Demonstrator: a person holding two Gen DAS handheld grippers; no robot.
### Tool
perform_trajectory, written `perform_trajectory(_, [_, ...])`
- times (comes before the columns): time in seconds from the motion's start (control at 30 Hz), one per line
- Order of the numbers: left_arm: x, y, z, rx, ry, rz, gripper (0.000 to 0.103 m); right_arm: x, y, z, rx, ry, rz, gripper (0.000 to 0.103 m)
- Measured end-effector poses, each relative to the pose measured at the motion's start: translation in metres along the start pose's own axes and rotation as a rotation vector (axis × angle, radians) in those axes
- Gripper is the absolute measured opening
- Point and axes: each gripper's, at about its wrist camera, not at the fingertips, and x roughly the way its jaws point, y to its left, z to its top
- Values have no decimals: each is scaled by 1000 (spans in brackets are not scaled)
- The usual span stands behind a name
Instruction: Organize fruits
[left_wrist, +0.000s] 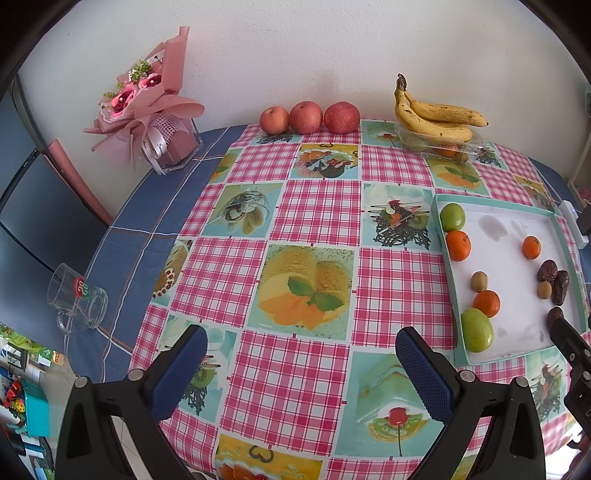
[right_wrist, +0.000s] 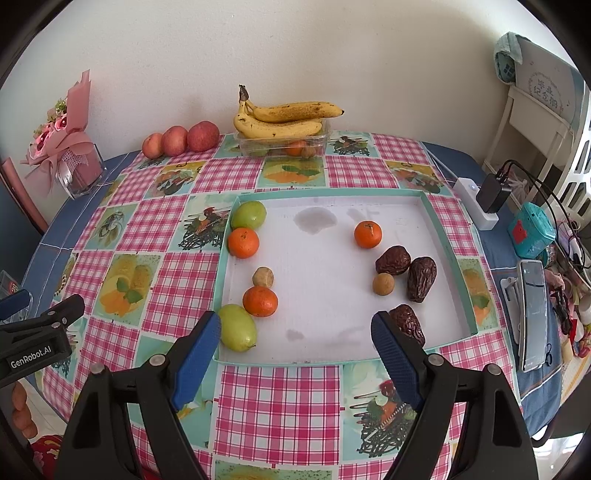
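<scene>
A white tray with a teal rim (right_wrist: 428, 206) lies on the checked tablecloth. It holds two green fruits (right_wrist: 238, 326) (right_wrist: 248, 215), three oranges (right_wrist: 260, 301) (right_wrist: 243, 242) (right_wrist: 367, 234), two small brown fruits (right_wrist: 263, 277) (right_wrist: 383, 283) and three dark dates (right_wrist: 421, 278) (right_wrist: 393, 259) (right_wrist: 408, 323). My right gripper (right_wrist: 295, 332) is open and empty over the tray's near edge. My left gripper (left_wrist: 301, 343) is open and empty over the cloth, left of the tray (left_wrist: 452, 291). Three apples (left_wrist: 306, 117) and bananas (left_wrist: 437, 118) on a clear box sit by the wall.
A pink bouquet in a clear vase (left_wrist: 155, 110) stands at the back left. A glass mug (left_wrist: 75, 299) lies on the blue cloth at left. A power strip with a charger (right_wrist: 480, 205), a teal box (right_wrist: 530, 229) and a phone (right_wrist: 532, 314) sit right of the tray.
</scene>
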Motion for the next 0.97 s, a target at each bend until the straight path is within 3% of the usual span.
perform_trajectory(0.97, [-3,-3,0,5,-11,2,103,0,2,-1,-5,1,0,84])
